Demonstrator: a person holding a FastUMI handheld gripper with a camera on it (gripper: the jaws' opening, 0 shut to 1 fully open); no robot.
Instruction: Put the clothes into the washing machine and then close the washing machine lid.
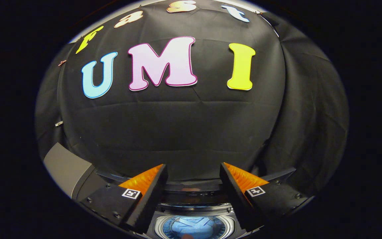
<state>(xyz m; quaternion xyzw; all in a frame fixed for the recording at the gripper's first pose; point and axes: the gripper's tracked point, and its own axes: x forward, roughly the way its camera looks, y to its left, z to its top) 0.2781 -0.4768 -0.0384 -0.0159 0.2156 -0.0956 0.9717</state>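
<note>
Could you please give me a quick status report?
Gripper open, empty. Blue clothes in washing machine drum, below fingers. Lid open. Nothing blocking.

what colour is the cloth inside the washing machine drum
Light blue cloth, seen in the gripper view, low between the open gripper.

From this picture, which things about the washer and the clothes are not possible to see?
- Washer: its front and controls, cut off below the open gripper.
- Lid: how far open, hidden by the fingers.
- Drum: the blue clothes inside are partly cut off; any more cannot be told.
</note>
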